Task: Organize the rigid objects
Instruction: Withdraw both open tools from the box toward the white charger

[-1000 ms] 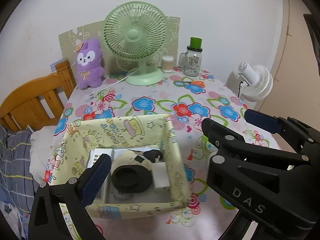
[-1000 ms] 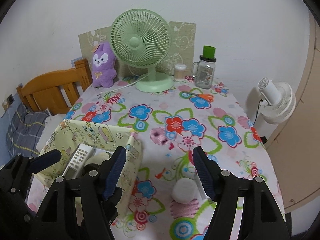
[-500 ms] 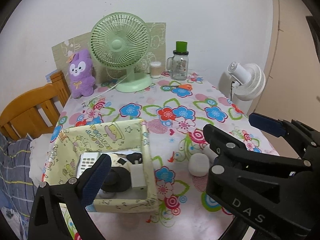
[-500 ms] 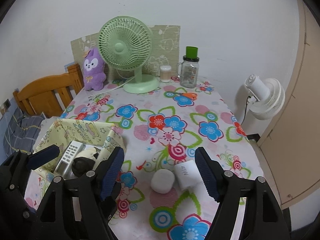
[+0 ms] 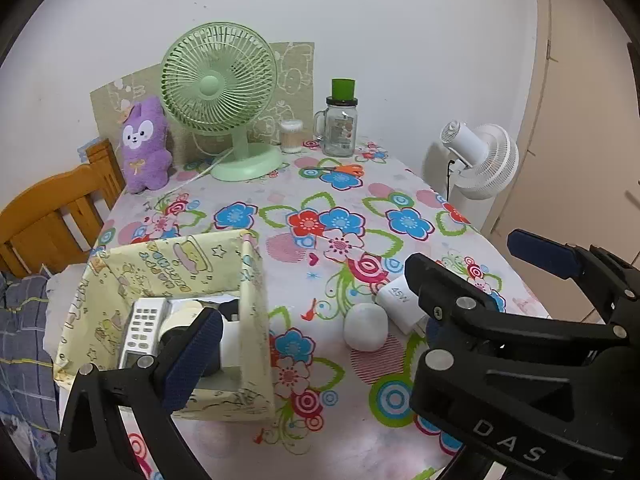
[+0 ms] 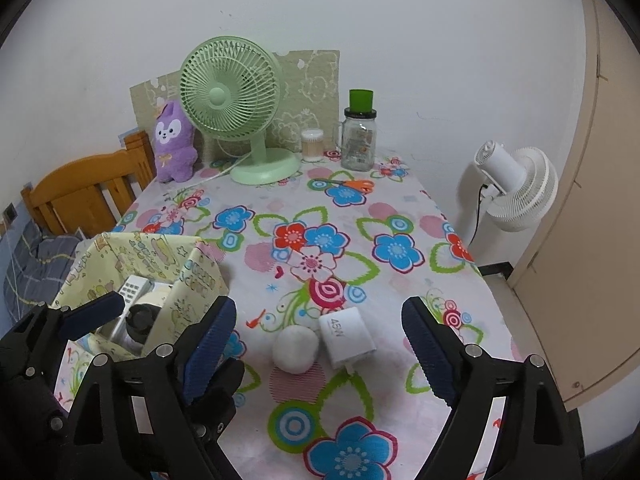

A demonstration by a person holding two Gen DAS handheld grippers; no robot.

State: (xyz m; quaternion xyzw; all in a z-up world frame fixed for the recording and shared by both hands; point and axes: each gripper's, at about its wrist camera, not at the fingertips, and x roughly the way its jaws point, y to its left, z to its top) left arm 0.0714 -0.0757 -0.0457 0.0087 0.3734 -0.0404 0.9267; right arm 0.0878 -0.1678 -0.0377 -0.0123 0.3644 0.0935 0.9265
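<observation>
Black right hand-held gripper (image 6: 320, 344), angled down, jaws opening

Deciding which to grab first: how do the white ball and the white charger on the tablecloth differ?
The ball is round, matte and unmarked; the charger is a glossy block printed 45W. The ball lies nearer the yellow box; the charger lies on its far side, close beside it. Both are white and lie loose on the table.

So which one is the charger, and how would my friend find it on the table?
Start at the yellow box on the flowery tablecloth. To its right two white things touch. The charger is the right one: blocky, printed 45W, while its neighbour, the white ball, is round and plain.
</observation>
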